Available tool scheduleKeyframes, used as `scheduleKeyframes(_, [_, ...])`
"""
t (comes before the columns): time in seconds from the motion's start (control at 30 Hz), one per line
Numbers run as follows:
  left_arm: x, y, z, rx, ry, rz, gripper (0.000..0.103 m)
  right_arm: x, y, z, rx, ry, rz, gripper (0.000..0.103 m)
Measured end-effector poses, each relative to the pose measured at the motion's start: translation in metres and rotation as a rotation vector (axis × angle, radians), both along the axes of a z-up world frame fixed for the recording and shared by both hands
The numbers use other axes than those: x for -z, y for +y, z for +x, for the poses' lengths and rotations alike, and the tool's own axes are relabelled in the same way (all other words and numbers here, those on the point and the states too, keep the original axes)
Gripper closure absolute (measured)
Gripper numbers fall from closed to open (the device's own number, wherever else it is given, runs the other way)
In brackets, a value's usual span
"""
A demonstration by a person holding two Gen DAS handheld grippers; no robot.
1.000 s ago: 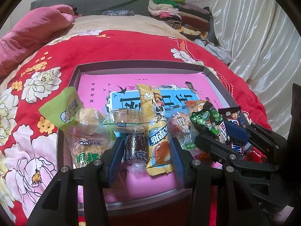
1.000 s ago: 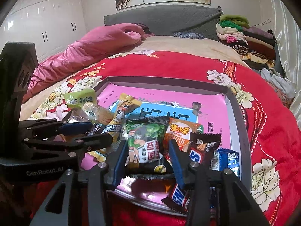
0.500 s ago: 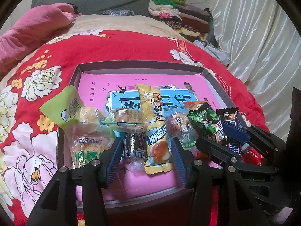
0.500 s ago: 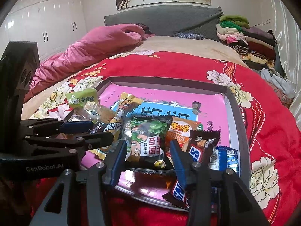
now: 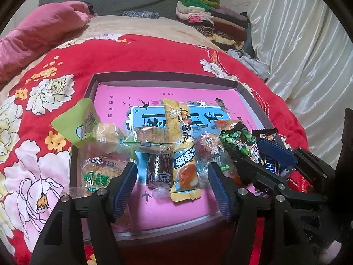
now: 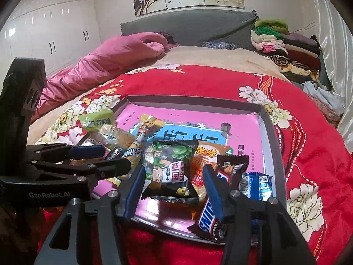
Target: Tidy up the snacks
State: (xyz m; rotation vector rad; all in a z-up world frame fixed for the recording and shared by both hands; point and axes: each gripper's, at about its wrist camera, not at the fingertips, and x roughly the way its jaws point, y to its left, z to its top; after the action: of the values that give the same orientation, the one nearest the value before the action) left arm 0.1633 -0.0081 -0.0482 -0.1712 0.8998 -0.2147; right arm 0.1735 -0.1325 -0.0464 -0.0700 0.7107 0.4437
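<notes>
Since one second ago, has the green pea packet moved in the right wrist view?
Yes. The green pea packet now sits slightly higher against the tray's near rim, between the open pads of the right hand-held gripper, whose jaws just opened.

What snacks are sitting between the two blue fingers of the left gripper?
In the left wrist view, a dark brown wrapped snack and a yellow packet lie between the left hand-held gripper's open fingers, untouched.

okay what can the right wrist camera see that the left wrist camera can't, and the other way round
Only the right wrist view shows the white wardrobe and the blue snack packet by the tray's right wall. Only the left wrist view shows the white curtain and the dark brown wrapped roll. Both show the tray, the green pea packet, the folded clothes, and both grippers, left and right, jaws just opening, holding nothing.
</notes>
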Motion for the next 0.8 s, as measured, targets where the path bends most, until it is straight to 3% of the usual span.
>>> scheduleKeyframes(0.8, [-0.019,-0.010,-0.008,0.031,-0.033,-0.004,0.025,-0.021,-0.020,-0.016,0.051,-0.076,0.035,0.039])
